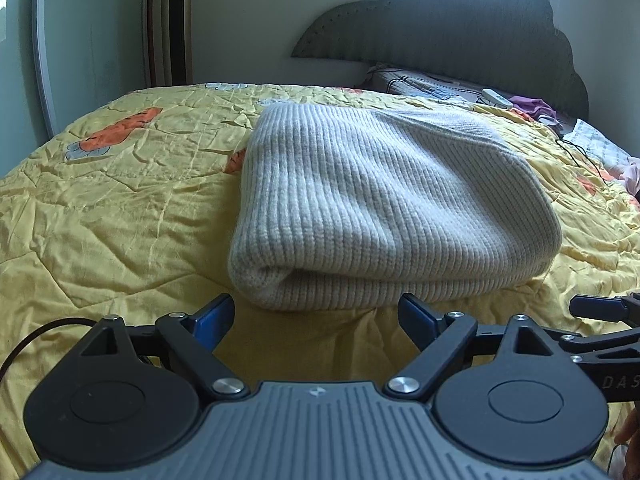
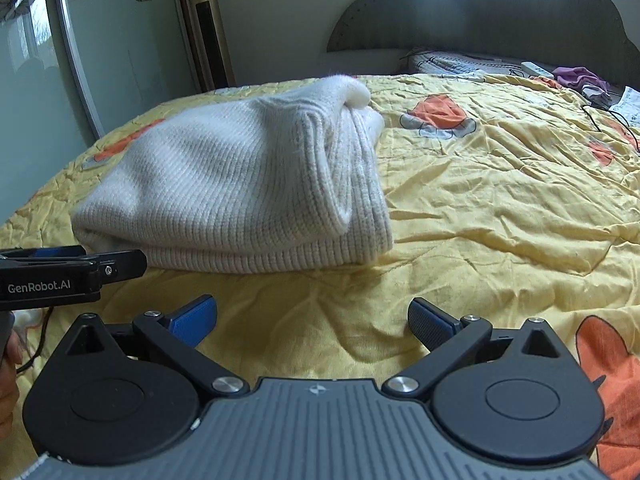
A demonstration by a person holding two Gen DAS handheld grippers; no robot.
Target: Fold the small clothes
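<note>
A white ribbed knit sweater [image 1: 360, 200] lies folded into a thick bundle on the yellow quilt [image 1: 120, 200]. It also shows in the right wrist view [image 2: 240, 184], left of centre, with a folded edge standing up on its right side. My left gripper [image 1: 316, 316] is open and empty, just in front of the sweater's near edge. My right gripper [image 2: 312, 320] is open and empty over bare quilt, to the right of and nearer than the sweater. The left gripper's side shows at the left edge of the right wrist view [image 2: 72, 272].
The quilt [image 2: 480, 200] has orange cartoon prints. At the bed's head lie a patterned pillow [image 1: 424, 84], a white remote [image 1: 496, 98], purple cloth [image 2: 580, 76] and a black cable [image 2: 612, 116]. A grey headboard [image 1: 460, 24], a mirror door and a tower fan [image 2: 208, 28] stand behind.
</note>
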